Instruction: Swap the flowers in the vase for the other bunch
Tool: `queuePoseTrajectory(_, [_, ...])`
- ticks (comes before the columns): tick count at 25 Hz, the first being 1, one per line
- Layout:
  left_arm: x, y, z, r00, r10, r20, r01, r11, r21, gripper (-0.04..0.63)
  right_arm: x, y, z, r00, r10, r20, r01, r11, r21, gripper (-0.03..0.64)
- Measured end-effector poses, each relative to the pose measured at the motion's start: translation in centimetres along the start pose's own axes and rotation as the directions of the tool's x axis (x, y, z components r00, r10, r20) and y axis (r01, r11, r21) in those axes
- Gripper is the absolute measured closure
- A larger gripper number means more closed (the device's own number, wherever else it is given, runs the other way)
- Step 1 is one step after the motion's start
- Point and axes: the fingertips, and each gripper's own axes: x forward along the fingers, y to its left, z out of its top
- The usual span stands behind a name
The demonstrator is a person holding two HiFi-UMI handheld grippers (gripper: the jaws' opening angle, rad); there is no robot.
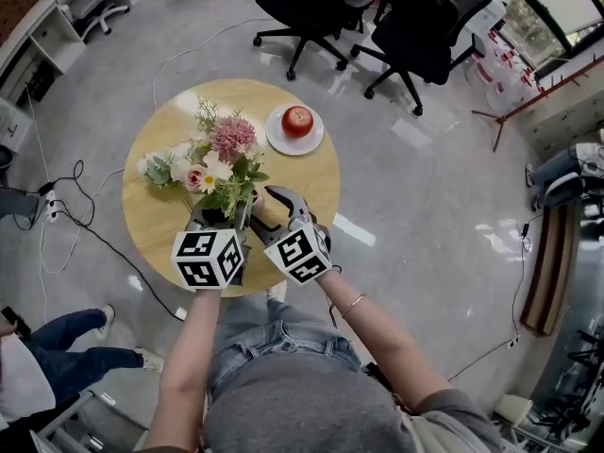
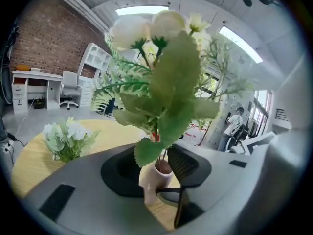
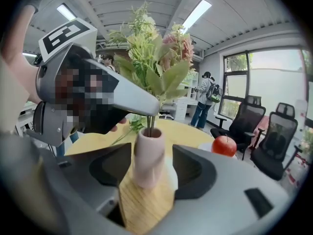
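A pale pink vase (image 3: 146,160) stands near the front edge of the round wooden table (image 1: 160,225), holding a mixed bunch (image 1: 225,154) with a pink bloom and green leaves. My right gripper (image 3: 151,168) is open, its jaws flanking the vase body: the left pad lies close against it and a gap shows on the right. My left gripper (image 2: 154,170) is open around the stems (image 2: 159,153) just above the vase mouth (image 2: 163,166). One of its fingertips (image 3: 146,104) sits beside the stems. The other bunch (image 1: 156,168), white flowers, lies on the table to the left.
A red apple (image 1: 296,120) sits on a white plate (image 1: 279,141) at the table's far right. Two black office chairs (image 1: 311,8) stand beyond the table. A seated person's legs (image 1: 57,343) are at the lower left, and cables (image 1: 85,229) run across the floor.
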Motion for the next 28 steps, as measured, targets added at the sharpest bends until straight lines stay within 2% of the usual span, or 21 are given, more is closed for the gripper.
queuePoseTrajectory(7, [0.0, -0.3, 0.8, 0.999, -0.032, 0.011, 0.031, 0.999, 0.025, 0.489, 0.3, 0.4, 0.5, 1.000, 0.012, 0.001, -0.011, 0.999, -0.036, 0.360])
queuePoseTrajectory(15, [0.3, -0.8, 0.4, 0.996, -0.090, -0.003, 0.090, 0.995, 0.044, 0.510, 0.8, 0.8, 0.2, 1.000, 0.006, 0.003, -0.006, 0.999, -0.049, 0.383])
queuePoseTrajectory(28, [-1.2, -1.7, 1.9, 0.993, -0.119, 0.003, 0.118, 0.991, 0.066, 0.537, 0.5, 0.8, 0.3, 1.000, -0.014, 0.011, 0.014, 0.999, -0.038, 0.396])
